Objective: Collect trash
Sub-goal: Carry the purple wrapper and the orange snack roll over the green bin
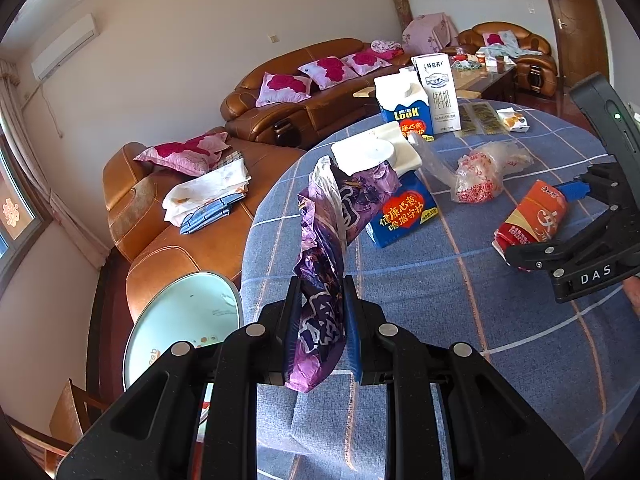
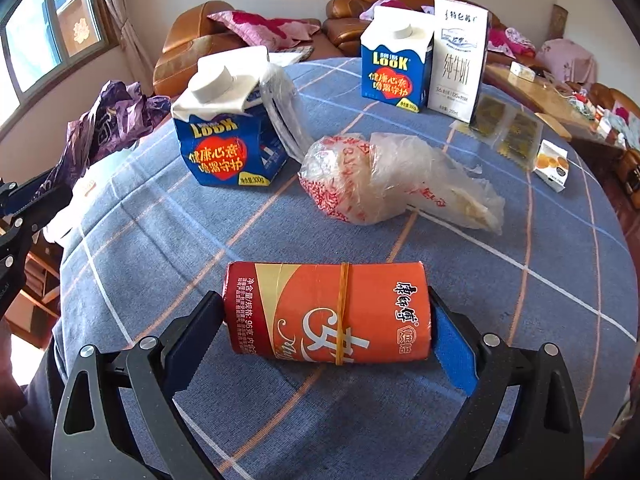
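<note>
My left gripper [image 1: 320, 312] is shut on a crumpled purple snack wrapper [image 1: 324, 240], which stands up from the jaws above the table's left edge. The wrapper [image 2: 108, 128] also shows at the left of the right wrist view. An orange-red biscuit packet [image 2: 328, 312] with a rubber band around it lies flat on the blue checked tablecloth [image 2: 500, 320]. My right gripper [image 2: 325, 302] is open, one pad close to each end of the packet, which looks unsqueezed. In the left wrist view, the right gripper [image 1: 536, 222] straddles the packet [image 1: 532, 216] at the right.
Behind the packet lie a filled plastic bag [image 2: 384, 180] and a dented blue LOOK carton [image 2: 228, 136]. Farther back stand another LOOK carton [image 2: 396, 68], a white milk carton [image 2: 458, 60], gold sachets [image 2: 508, 132] and a small box [image 2: 554, 164]. A round pale-green object [image 1: 180, 320] sits beside a sofa [image 1: 192, 232].
</note>
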